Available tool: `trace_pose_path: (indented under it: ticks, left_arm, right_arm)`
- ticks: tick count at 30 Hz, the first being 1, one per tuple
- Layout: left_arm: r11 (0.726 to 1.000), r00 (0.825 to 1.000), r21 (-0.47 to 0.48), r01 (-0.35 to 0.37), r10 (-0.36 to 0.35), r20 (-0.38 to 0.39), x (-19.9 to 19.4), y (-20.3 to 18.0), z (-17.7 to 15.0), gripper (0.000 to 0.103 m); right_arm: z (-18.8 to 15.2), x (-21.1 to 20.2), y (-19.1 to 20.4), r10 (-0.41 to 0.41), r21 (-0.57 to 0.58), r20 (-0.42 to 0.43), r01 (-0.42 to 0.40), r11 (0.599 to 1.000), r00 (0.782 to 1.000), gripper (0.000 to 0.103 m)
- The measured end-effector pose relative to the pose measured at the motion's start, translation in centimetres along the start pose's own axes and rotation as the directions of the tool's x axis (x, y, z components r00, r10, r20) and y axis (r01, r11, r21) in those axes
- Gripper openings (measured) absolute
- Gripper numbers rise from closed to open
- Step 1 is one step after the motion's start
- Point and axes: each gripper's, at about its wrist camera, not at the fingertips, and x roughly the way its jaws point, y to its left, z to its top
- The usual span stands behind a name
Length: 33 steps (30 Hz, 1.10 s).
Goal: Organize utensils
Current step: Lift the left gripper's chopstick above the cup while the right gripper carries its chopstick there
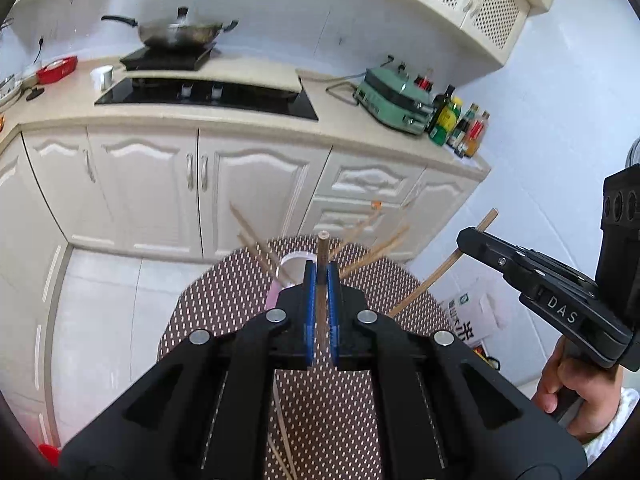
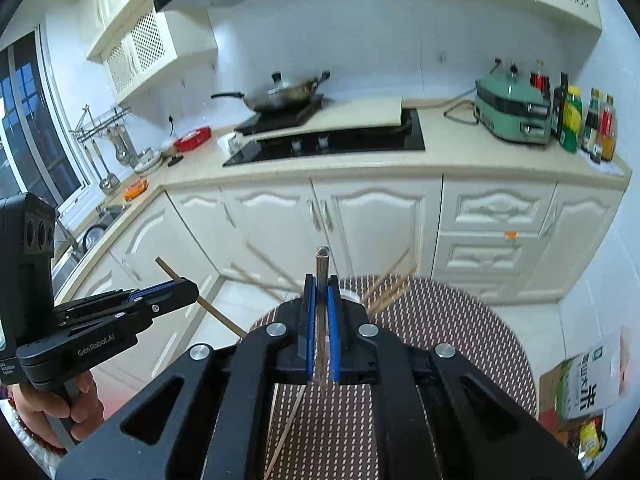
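Note:
My left gripper (image 1: 321, 270) is shut on a wooden chopstick (image 1: 322, 248) held upright above a round table with a brown patterned mat (image 1: 224, 304). Behind it stands a pink cup (image 1: 289, 270) with several chopsticks (image 1: 372, 246) fanning out of it. My right gripper (image 2: 321, 284) is shut on another chopstick (image 2: 322, 264), also upright above the mat (image 2: 440, 320). The cup rim (image 2: 350, 296) with chopsticks (image 2: 390, 286) shows just behind its fingers. Each gripper shows in the other's view, the right one (image 1: 466, 240) and the left one (image 2: 188, 288), each holding its chopstick. Loose chopsticks (image 2: 286, 424) lie on the mat.
A kitchen counter (image 1: 344, 120) with a hob (image 1: 208, 96), a wok (image 1: 180, 32), a green appliance (image 1: 394, 100) and bottles (image 1: 460, 124) runs behind the table. White cabinets (image 1: 160, 184) stand below. A bag (image 2: 588, 384) and boxes sit on the floor at the right.

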Motion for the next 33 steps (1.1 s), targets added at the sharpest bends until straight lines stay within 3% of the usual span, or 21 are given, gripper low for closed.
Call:
trace_pose_path:
  ticks: [11, 20, 33]
  left_arm:
    - [1.000, 0.996, -0.001, -0.020, 0.020, 0.090, 1.1, -0.4, 4.8, 0.006]
    - [0.998, 0.998, 0.001, -0.057, 0.057, 0.030, 4.3, 0.3, 4.3, 0.006]
    - [0.997, 0.995, 0.001, -0.080, 0.080, -0.051, 6.8, 1.0, 1.8, 0.006]
  right_arm:
    - [3.8, 1.4, -0.4, -0.009, -0.044, 0.071, 0.012, 0.999, 0.997, 0.005]
    - [3.6, 4.2, -0.9, -0.014, -0.062, 0.033, 0.016, 0.998, 0.999, 0.005]
    - [0.8, 6.8, -1.0, -0.011, -0.048, -0.070, 0.008, 0.999, 0.998, 0.005]
